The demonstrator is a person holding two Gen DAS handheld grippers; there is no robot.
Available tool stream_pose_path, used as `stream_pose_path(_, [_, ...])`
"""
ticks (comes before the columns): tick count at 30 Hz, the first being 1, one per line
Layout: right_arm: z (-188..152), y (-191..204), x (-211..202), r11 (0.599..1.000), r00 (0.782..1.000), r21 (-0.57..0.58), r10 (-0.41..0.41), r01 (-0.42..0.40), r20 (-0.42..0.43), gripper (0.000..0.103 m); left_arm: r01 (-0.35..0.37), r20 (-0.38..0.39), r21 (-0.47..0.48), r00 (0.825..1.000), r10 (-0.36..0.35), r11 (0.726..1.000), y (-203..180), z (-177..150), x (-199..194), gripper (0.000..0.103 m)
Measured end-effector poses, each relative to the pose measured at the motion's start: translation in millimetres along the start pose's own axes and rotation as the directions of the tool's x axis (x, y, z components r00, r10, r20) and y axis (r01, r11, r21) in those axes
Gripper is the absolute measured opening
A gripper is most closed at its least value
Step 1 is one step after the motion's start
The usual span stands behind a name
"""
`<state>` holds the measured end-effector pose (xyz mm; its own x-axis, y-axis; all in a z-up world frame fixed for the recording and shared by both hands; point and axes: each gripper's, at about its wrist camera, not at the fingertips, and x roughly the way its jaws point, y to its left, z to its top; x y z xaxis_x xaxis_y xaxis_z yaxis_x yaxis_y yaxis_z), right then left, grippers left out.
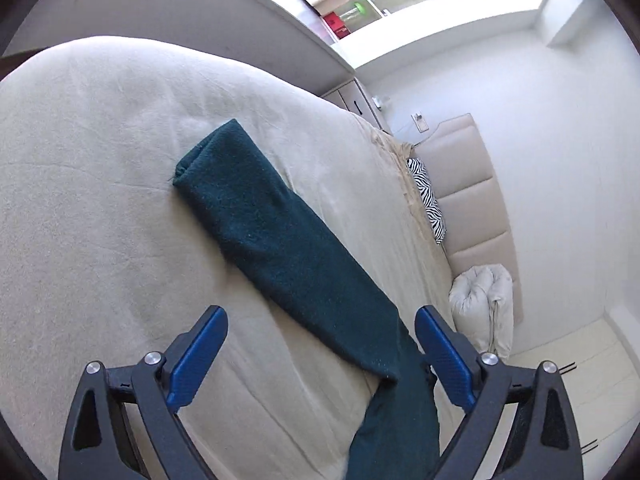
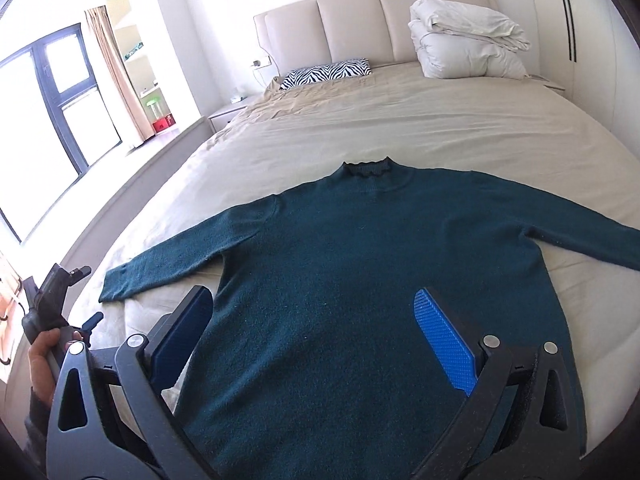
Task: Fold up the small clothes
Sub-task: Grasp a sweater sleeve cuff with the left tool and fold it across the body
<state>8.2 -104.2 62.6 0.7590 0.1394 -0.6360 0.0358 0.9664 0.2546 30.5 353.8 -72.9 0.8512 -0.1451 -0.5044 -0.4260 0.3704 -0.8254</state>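
A dark teal sweater [image 2: 340, 260] lies flat and face up on the beige bed [image 2: 360, 128], collar toward the headboard and both sleeves spread out. My right gripper [image 2: 310, 294] hovers open over its lower body, with the blue pads wide apart and nothing pinched. In the left wrist view one sleeve [image 1: 260, 216] runs from between my fingers out to its cuff [image 1: 208, 152]. My left gripper [image 1: 320, 312] stands open above that sleeve, and the pads do not press on it. A hand [image 2: 40, 352] holding the left gripper shows at the lower left of the right wrist view.
A zebra pillow [image 2: 326, 72] and a folded white duvet [image 2: 464, 48] sit by the padded headboard [image 2: 360, 20]. A nightstand [image 2: 226, 114] and a large window [image 2: 40, 120] are to the left of the bed. Bare sheet surrounds the sweater.
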Motion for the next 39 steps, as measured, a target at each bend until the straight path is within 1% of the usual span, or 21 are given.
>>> stream_pose_path(1, [1.2,0.9,2.8,1.0,1.0,0.016,0.014,-0.014,-0.008,0.098,0.017,0.003,-0.051,1.0,-0.017,0.999,8.4,5.4,6.3,0.08])
stream_pose_path(3, [4.2,1.1,9.8,0.998,0.999,0.046,0.037,-0.035,-0.031,0.086,0.03,0.007,-0.128,1.0,-0.029,0.991,21.9,12.3,20.1,0.072])
stream_pose_path(6, [3.5,-0.9,22.5,0.994,0.996,0.084,0.068,-0.062,-0.065,0.08,0.033,0.019,-0.209,0.999,-0.03,0.977,34.6,19.9,35.9,0.071])
stream_pose_path(8, [3.0,-2.3,26.4,0.992,0.994,0.104,0.077,-0.069,-0.076,0.08,0.022,0.033,-0.26,0.999,-0.013,0.965,39.1,23.5,41.8,0.071])
stream_pose_path(13, [0.1,-9.7,43.5,0.984,0.991,0.15,0.105,-0.091,-0.088,0.079,0.056,0.115,-0.345,0.993,-0.017,0.937,44.5,32.4,53.1,0.07])
stream_pose_path(14, [-0.2,-10.1,45.1,0.984,0.99,0.154,0.109,-0.095,-0.088,0.076,0.055,0.126,-0.353,0.992,-0.011,0.934,45.3,36.6,56.5,0.069])
stream_pose_path(16, [0.5,-11.5,47.8,0.983,0.99,0.155,0.112,-0.097,-0.09,0.07,0.038,0.13,-0.351,0.991,0.008,0.936,43.3,46.2,64.7,0.053])
stream_pose_path(17, [0.4,-12.6,48.6,0.983,0.99,0.157,0.113,-0.098,-0.089,0.068,0.023,0.126,-0.338,0.992,0.021,0.941,40.7,51.2,69.1,0.047])
stream_pose_path(19, [-0.7,-17.3,48.7,0.982,0.99,0.163,0.114,-0.099,-0.086,0.062,-0.023,0.104,-0.284,0.993,0.055,0.958,28.7,56.6,80.4,0.02])
stream_pose_path(21, [-0.9,-23.8,47.3,0.979,0.99,0.175,0.117,-0.101,-0.083,0.053,-0.072,0.089,-0.195,0.992,0.091,0.978,9.6,58.2,88.9,0.009])
stream_pose_path(23, [-0.6,-35.3,48.8,0.976,0.99,0.191,0.117,-0.1,-0.08,0.045,-0.092,0.077,-0.05,0.992,0.096,0.994,-29.7,55.9,97.8,0.008])
stream_pose_path(25, [-1.1,-49.5,48.3,0.973,0.991,0.214,0.108,-0.088,-0.081,0.034,-0.087,0.056,0.135,0.995,0.08,0.987,-83.3,44.0,111.2,0.009])
stream_pose_path(26, [-1.0,-57.7,49.1,0.97,0.991,0.229,0.106,-0.086,-0.079,0.034,-0.077,0.036,0.23,0.997,0.07,0.97,-112.9,31.4,120.1,0.008])
stream_pose_path(27, [-1.0,-65.6,49.1,0.965,0.991,0.248,0.109,-0.088,-0.075,0.034,-0.065,0.009,0.33,0.998,0.065,0.942,-143.5,13.7,129.9,0.008])
stream_pose_path(29, [-0.7,-83.5,45.9,0.954,0.992,0.288,0.11,-0.088,-0.064,0.034,-0.033,-0.05,0.531,0.996,0.07,0.847,-202.0,-32.4,153.8,0.009])
stream_pose_path(31, [0.0,-101.4,44.6,0.943,0.993,0.32,0.108,-0.086,-0.052,0.034,-0.012,-0.079,0.691,0.993,0.092,0.723,-243.3,-92.9,174.8,0.009])
stream_pose_path(33, [0.5,-119.6,44.9,0.935,0.994,0.346,0.102,-0.081,-0.044,0.034,0.003,-0.093,0.818,0.988,0.127,0.575,-266.1,-161.2,193.7,0.009])
stream_pose_path(35, [0.1,-139.5,50.0,0.922,0.993,0.377,0.111,-0.085,-0.048,0.034,0.016,-0.104,0.9,0.978,0.178,0.437,-270.7,-221.3,216.4,0.009])
stream_pose_path(36, [-0.3,-149.4,55.8,0.913,0.99,0.398,0.125,-0.092,-0.058,0.034,0.023,-0.111,0.924,0.971,0.212,0.381,-262.3,-249.3,224.3,0.009])
stream_pose_path(37, [-1.1,-159.8,62.8,0.901,0.987,0.421,0.143,-0.101,-0.068,0.034,0.031,-0.124,0.936,0.961,0.246,0.351,-256.0,-266.7,235.0,0.009])
stream_pose_path(39, [-2.4,-174.1,80.2,0.882,0.977,0.454,0.188,-0.125,-0.096,0.034,0.039,-0.147,0.94,0.942,0.3,0.339,-237.9,-296.5,242.7,0.012])
